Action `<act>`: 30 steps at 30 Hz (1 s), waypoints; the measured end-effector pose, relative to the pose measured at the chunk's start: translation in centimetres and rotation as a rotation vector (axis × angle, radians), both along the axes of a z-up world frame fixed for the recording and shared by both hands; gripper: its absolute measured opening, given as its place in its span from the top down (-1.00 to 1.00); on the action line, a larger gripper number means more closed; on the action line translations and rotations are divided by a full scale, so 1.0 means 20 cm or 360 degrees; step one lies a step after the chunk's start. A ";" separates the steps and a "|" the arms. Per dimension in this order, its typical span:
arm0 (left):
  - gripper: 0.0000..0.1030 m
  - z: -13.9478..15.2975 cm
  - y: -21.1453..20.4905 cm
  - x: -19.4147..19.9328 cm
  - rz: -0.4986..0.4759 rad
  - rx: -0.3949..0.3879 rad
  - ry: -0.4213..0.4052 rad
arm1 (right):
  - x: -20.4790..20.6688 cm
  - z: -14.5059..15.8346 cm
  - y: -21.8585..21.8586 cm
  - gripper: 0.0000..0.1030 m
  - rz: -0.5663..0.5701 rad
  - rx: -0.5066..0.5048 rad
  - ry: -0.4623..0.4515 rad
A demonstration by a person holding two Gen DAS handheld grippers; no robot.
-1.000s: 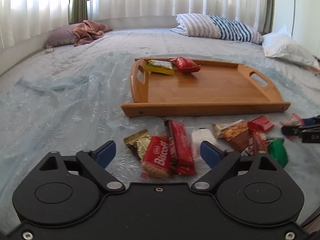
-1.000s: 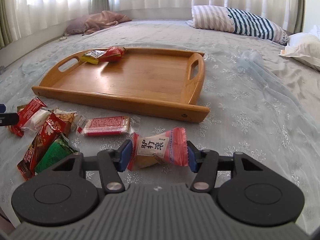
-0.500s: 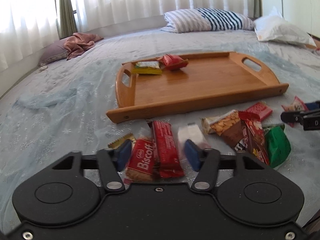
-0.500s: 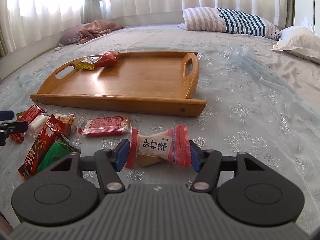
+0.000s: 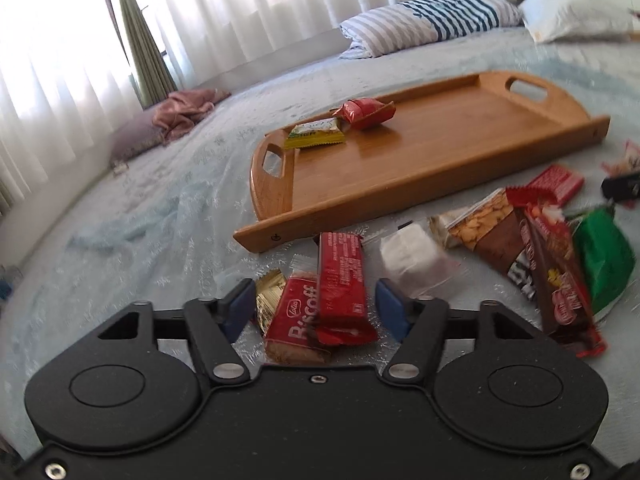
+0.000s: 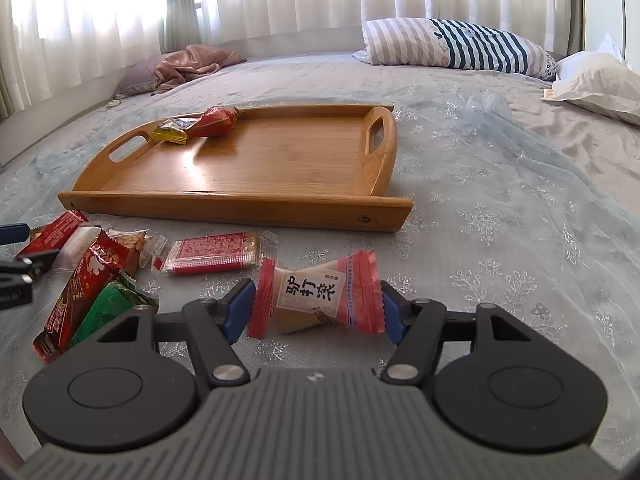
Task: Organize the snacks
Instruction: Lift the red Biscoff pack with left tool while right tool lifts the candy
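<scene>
**Snack pickup: both tools astride their targets, neither clamped**

Left tool (image 5: 316, 310): your jaws are opening, with the Biscoff packet (image 5: 294, 322) and the red bar (image 5: 342, 286) lying between the blue pads on the bed. Neither pad presses on a wrapper, so treat this tool as released. Half a second earlier the pads stood much closer in on these two snacks; the view has also rolled, and the tray now sits tilted in it.

Right tool (image 6: 318, 310): your jaws are opening around the pink candy (image 6: 316, 294), which rests on the bedspread (image 6: 500, 240). The pads stand just beside the crimped wrapper ends without squeezing them. A second earlier they sat tighter against the wrapper; the candy lies in the same place.

Step in hand, as judged: picking loose snacks for transfer to the wooden tray (image 6: 240, 196). The next move calls for closing on one item only; on the left side, isolate either packet or bar before clamping.

Beyond the tools, the remaining pile (image 5: 540, 248) lies just short of the tray's near rail. Two snacks, the yellow packet (image 5: 316, 134) and red wrapped sweet (image 5: 366, 112), already occupy the far corner.
</scene>
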State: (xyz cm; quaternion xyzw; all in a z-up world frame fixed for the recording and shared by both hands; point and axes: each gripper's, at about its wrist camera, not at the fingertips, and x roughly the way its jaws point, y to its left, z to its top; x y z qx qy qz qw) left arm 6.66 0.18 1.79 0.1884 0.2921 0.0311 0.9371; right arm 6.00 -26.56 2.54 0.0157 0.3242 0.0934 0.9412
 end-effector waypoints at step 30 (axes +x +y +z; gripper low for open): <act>0.31 0.01 0.02 -0.04 -0.0127 0.0000 -0.0059 | -0.02 0.00 0.07 -0.24 -0.0070 -0.0077 -0.0040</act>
